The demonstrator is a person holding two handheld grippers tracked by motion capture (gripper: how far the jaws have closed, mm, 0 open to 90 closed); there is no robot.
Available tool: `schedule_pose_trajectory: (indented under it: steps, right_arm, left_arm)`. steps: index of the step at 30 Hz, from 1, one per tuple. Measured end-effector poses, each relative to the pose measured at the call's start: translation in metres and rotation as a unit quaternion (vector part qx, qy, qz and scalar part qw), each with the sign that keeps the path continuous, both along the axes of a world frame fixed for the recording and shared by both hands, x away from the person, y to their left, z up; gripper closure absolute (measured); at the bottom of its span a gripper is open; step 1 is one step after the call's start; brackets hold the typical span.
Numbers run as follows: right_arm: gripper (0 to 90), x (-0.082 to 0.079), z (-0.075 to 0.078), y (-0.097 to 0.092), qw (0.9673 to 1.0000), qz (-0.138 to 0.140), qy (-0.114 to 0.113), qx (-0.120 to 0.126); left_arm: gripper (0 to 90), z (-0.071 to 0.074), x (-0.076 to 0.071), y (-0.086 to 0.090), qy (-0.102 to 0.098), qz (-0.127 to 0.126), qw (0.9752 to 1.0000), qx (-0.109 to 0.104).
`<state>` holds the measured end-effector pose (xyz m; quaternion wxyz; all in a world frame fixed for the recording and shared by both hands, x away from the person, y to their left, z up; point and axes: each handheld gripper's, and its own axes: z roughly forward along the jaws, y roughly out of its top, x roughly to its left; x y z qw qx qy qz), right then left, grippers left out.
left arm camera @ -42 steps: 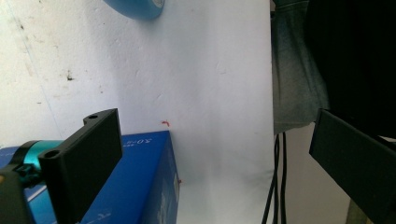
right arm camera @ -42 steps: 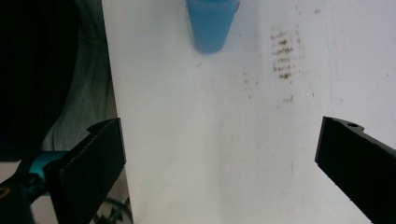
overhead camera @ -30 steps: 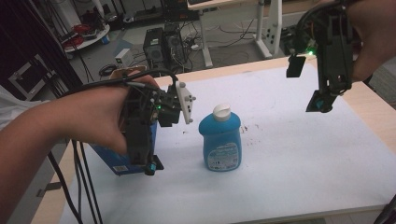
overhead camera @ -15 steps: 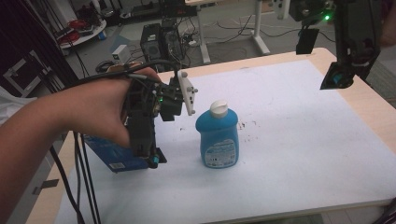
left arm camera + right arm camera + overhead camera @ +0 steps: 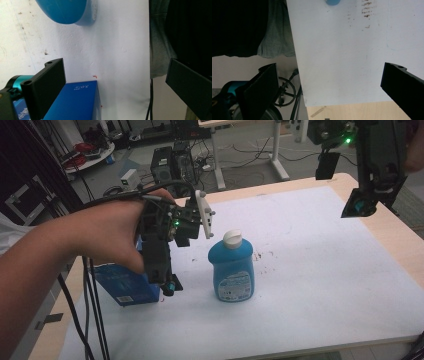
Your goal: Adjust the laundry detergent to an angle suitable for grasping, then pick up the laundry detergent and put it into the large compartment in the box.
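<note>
Left gripper [image 5: 167, 285] over the box [image 5: 125, 287]; right gripper [image 5: 357, 207] raised clear.
Box sits at the tabletop's [image 5: 310, 270] left edge, half hidden by the hand; left fingers apart, not touching it. Bottle [image 5: 231, 267] upright just beside, label unreadable. Right fingers apart, top cut off by the frame.

So the surface [image 5: 310, 270] is sporting a white sheet over light wood, with bare wood showing along the far and right edges. A blue bottle [image 5: 231, 270] with a white cap is standing upright near the middle. A dark blue box [image 5: 125, 287] is lying near the left edge, well apart from the bottle. Small brownish specks [image 5: 264, 255] are dotting the sheet just right of the bottle.
</note>
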<state>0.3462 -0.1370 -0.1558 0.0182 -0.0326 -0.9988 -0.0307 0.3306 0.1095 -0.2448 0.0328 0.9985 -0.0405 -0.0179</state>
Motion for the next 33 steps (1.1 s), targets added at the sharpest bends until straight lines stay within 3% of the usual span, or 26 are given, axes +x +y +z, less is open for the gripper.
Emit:
schedule_pose_trajectory:
  steps: [33]
  right_arm:
    - [0.9, 0.0042, -0.0030, 0.0048, 1.0000, 0.002, -0.005, -0.002]
  left_arm:
    - [2.7, 0.0030, 0.0044, 0.0055, -0.002, 0.013, 0.9999, -0.003]
